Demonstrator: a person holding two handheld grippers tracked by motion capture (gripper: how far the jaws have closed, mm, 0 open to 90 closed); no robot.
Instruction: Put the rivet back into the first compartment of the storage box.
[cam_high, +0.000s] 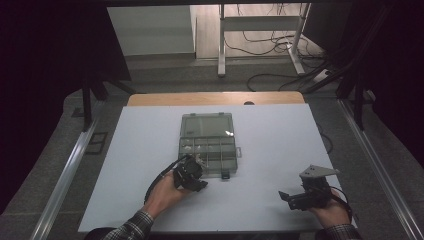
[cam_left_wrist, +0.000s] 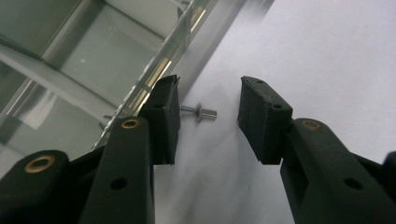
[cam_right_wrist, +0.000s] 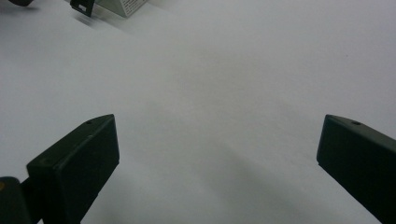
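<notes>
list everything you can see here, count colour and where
rivet: 1, silver, on the white table between the left tongs' pads, touching neither
organiser box: 1, clear grey, lid open, mid table
table: 1, white top with a wooden far edge
desk frame: 1, white, on the floor beyond the table
cables: several, black, on the floor under that frame
left tongs: 1, black, at the box's near left corner, open
right tongs: 1, black, near right of the table, wide open
hands: 2, checked sleeves, bottom edge
</notes>
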